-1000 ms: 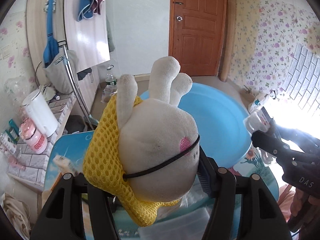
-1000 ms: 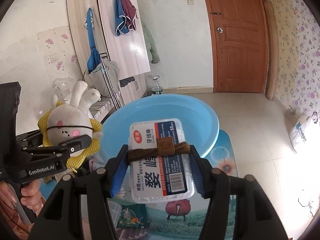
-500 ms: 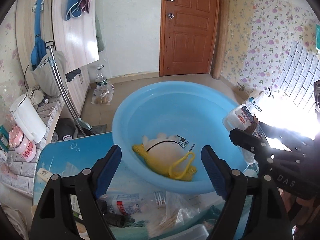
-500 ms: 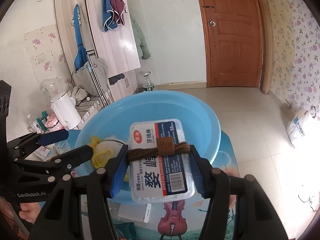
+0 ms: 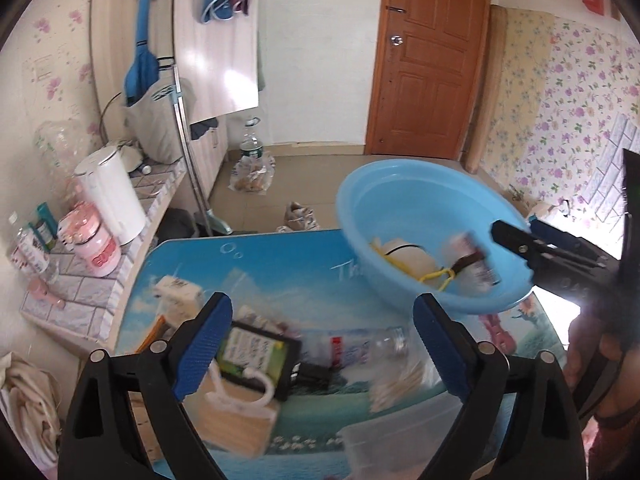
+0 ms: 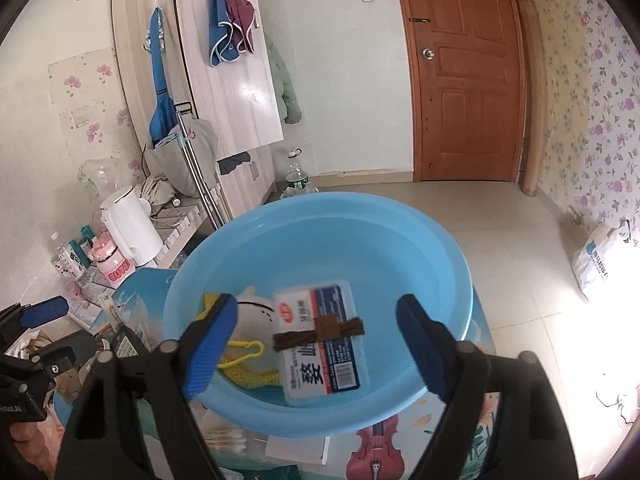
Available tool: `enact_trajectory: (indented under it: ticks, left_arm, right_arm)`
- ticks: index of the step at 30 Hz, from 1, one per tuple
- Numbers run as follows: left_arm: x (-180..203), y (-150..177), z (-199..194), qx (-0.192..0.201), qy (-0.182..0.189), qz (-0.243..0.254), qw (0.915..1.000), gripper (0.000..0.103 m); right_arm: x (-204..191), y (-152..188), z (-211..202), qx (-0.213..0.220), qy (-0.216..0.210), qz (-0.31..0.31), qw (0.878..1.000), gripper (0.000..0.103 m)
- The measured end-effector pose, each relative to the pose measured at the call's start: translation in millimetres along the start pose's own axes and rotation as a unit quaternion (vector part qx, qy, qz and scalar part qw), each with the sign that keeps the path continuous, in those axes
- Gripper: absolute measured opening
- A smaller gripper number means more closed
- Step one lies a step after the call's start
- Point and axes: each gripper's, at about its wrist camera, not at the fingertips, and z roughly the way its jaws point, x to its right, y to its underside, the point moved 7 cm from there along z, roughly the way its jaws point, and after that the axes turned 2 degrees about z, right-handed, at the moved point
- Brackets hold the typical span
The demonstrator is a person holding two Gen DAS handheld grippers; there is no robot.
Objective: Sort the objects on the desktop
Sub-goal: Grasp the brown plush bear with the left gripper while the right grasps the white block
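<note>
Seen from the right wrist, at nine o'clock the white kettle point(image 6: 130, 226) stands on the tiled side counter point(image 6: 176, 236), with a pink jar point(image 6: 114, 266) just beside it toward eight o'clock; at eight o'clock the left gripper point(image 6: 38, 334) reaches in over the printed table point(image 6: 404, 456), its jaws opening and nothing between them; at the centre sits the blue basin point(image 6: 400, 232), and in it, toward seven o'clock, lies the plush rabbit point(image 6: 256, 308) in its yellow mesh bag point(image 6: 248, 376); just right of the rabbit, tilted and partly over it, is the floss-pick box point(image 6: 322, 340) with a brown band across it, blurred; the right gripper point(image 6: 316, 348) frames the box at six o'clock, jaws opening, pads clear of the box on both sides, so the box is released.

Seen from the left wrist, at seven o'clock a black-framed card point(image 5: 256, 354) lies over a wooden box point(image 5: 236, 420); at six o'clock a clear bottle point(image 5: 360, 346) lies on its side, with cotton swabs point(image 5: 396, 384) near it, all between the spread fingers of the left gripper point(image 5: 322, 350); none is touched.
</note>
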Motion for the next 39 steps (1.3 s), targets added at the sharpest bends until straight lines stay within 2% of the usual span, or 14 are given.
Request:
enact_trajectory:
  ticks: [12,17,20,29,39]
  left_arm:
    - [-64.7,36.3,-28.7,-0.003,-0.046,-0.038,0.9982,0.094]
    - [-80.6,55.1,-44.4,-0.002,-0.068,-0.04,0.9969,0.094]
    - [-92.2,70.6,-48.2,-0.009,-0.072,-0.047,0.9963,0.094]
    - [-128.1,119.2,-31.1,-0.058,-0.097,-0.059,0.9918,0.094]
    - [-141.8,139.7,-7.0,-0.075,-0.099,-0.076,0.9894,0.094]
  right_arm:
    - [0.4,17.4,-26.9,-0.01,0.017,0.003,1.0,0.086]
    - [-1.8,34.1,-34.5,-0.011,0.021,-0.002,1.0,0.086]
    - [1.0,51.6,-30.4,-0.031,0.033,0.001,0.999,0.086]
    - [1.9,96.8,-29.4,-0.079,0.029,0.02,0.996,0.086]
    - [-1.1,121.7,-11.0,-0.12,0.037,0.013,0.992,0.086]
